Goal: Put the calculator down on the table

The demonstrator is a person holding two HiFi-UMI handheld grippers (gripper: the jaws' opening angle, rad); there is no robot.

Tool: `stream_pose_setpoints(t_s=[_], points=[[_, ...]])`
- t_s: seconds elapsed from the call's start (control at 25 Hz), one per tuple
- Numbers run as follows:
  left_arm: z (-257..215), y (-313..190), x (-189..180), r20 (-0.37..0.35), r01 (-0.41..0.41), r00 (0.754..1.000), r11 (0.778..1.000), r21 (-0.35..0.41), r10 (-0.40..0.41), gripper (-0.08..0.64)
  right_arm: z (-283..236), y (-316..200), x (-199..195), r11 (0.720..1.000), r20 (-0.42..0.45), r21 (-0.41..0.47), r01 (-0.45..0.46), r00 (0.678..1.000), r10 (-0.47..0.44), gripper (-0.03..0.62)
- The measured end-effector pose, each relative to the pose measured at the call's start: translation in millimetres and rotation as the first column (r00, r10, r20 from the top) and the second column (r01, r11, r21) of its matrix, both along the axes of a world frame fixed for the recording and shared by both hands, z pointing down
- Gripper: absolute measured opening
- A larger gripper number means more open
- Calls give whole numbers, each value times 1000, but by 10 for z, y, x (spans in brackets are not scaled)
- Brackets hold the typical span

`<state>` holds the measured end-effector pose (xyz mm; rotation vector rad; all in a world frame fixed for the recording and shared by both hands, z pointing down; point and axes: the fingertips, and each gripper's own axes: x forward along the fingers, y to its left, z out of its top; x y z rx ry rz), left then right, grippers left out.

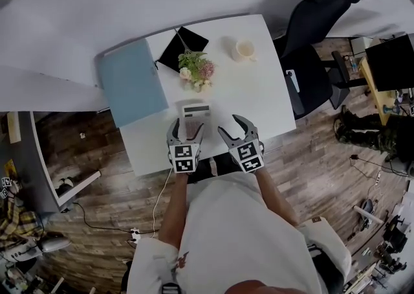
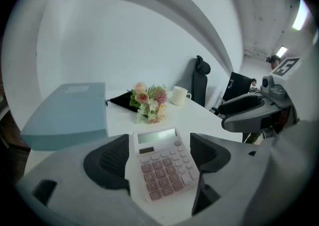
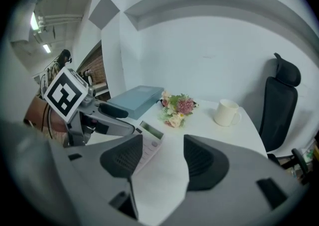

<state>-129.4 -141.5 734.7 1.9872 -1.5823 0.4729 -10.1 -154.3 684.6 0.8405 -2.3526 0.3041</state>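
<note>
Left gripper [image 1: 188,124] is straddling the pink calculator [image 2: 162,165] wide open, pads clear: withdraw straight up, avoiding nudging it. Right gripper [image 1: 229,125] is gaping empty beside it.

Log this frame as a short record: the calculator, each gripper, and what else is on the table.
calculator: lying flat on the white table, keys up
left gripper: open, jaws wide apart on either side of the calculator, not clamping it
right gripper: open, empty, over bare table to the calculator's right
also on table: blue folder, flowers, mug, black pouch
task state: calculator appears set down
</note>
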Motion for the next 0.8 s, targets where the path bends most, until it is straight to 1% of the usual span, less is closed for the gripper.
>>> stream_pose_setpoints(t_s=[0.08, 0.2, 0.28, 0.4, 0.48, 0.64, 0.72, 0.8], points=[[-207, -37, -54, 7, -9, 1000, 998, 60, 8, 391, -122, -42, -17, 999, 29, 37, -16, 999, 14, 261], [-533, -87, -141, 22, -19, 1000, 989, 147, 16, 387, -332, -106, -50, 995, 67, 94, -40, 997, 33, 261], [-786, -112, -190, 24, -26, 999, 977, 211, 21, 379, -499, -137, -79, 990, 91, 131, -54, 995, 42, 261], [-1152, -116, -242, 38, -40, 999, 953, 300, 30, 379, -771, -157, -114, 979, 128, 188, -74, 990, 50, 261], [-1429, -125, -263, 58, -50, 998, 931, 362, 31, 379, -959, -167, -122, 970, 150, 228, -88, 987, 55, 261], [-1922, -130, -266, 116, -94, 992, 868, 488, 42, 379, -1328, -184, -142, 945, 194, 305, -118, 979, 60, 261], [-2134, -128, -267, 142, -111, 989, 841, 529, 42, 378, -1517, -189, -156, 931, 220, 340, -135, 974, 61, 261], [-2340, -118, -258, 148, -110, 989, 826, 553, 33, 376, -1708, -188, -161, 917, 246, 366, -159, 967, 69, 272]])
